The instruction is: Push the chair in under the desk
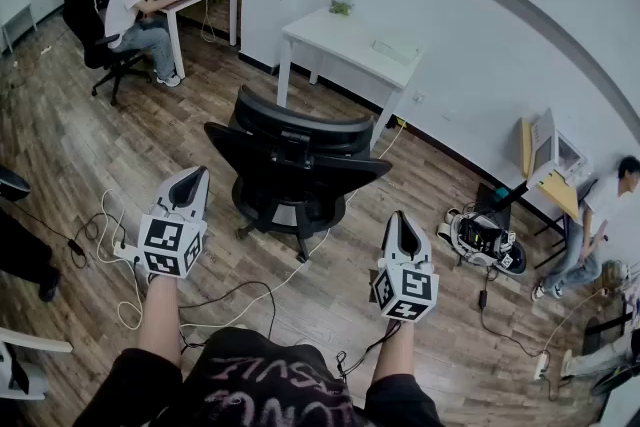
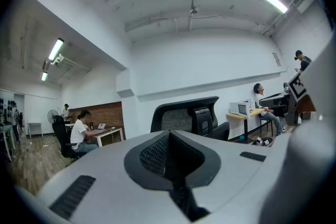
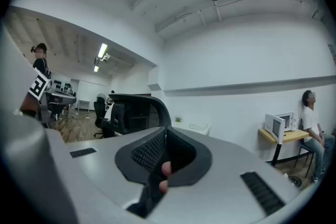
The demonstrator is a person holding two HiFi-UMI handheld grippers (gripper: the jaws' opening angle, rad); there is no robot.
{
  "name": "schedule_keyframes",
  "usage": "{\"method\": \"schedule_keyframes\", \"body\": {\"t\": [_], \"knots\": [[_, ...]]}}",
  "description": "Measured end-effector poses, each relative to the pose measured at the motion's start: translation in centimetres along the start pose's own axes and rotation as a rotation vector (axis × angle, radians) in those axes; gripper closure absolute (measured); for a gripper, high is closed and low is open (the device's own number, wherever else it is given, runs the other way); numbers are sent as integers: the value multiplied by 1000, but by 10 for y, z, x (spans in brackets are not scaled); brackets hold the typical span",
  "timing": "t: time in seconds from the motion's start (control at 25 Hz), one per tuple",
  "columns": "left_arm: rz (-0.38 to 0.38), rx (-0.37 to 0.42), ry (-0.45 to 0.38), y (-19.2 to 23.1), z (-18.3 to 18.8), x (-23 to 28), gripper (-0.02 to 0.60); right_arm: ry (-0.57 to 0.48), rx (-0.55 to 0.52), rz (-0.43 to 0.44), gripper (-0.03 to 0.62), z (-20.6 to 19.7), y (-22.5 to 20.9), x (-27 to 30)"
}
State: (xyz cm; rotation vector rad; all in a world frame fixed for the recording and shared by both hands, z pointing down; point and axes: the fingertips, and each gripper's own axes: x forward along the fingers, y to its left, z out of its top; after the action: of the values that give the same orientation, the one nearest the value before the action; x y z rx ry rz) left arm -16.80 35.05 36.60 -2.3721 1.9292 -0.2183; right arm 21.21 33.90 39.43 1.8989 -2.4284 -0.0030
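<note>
A black mesh-backed office chair (image 1: 295,160) stands on the wooden floor, pulled out from the white desk (image 1: 345,40) that sits against the white wall beyond it. The chair's back faces me. My left gripper (image 1: 190,177) is held short of the chair at its left, jaws shut and empty. At the chair's right, my right gripper (image 1: 400,217) is also shut and empty, apart from the chair. In the left gripper view the chair back (image 2: 186,118) rises beyond the closed left gripper (image 2: 169,136). The right gripper view shows the chair (image 3: 134,110) left of the closed right gripper (image 3: 165,134).
Cables (image 1: 245,290) trail over the floor under and beside the chair. A small wheeled device (image 1: 485,240) lies on the floor at right, near a yellow table (image 1: 545,155) and a seated person (image 1: 600,215). Another person (image 1: 135,10) works at a far-left desk.
</note>
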Motion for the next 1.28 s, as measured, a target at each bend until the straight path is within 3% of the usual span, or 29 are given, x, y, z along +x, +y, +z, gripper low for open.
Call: {"method": "schedule_keyframes", "body": {"t": [0.36,0.72,0.84,0.92,1.28], "knots": [[-10,20,-11,-7,8,-1,566,-24,4,15,566,7,-3,-1],[-33,25,-20,-10,8,-1,566,-88,84,51,567,23,1,-5],[-40,30,-24,-13,6,0,566,-102,160,55,569,26,-1,-6],[-45,32,-24,-13,5,1,566,-112,214,54,569,27,-3,-6],[-62,25,-17,-7,-3,2,566,-121,277,16,569,25,1,-3]]}}
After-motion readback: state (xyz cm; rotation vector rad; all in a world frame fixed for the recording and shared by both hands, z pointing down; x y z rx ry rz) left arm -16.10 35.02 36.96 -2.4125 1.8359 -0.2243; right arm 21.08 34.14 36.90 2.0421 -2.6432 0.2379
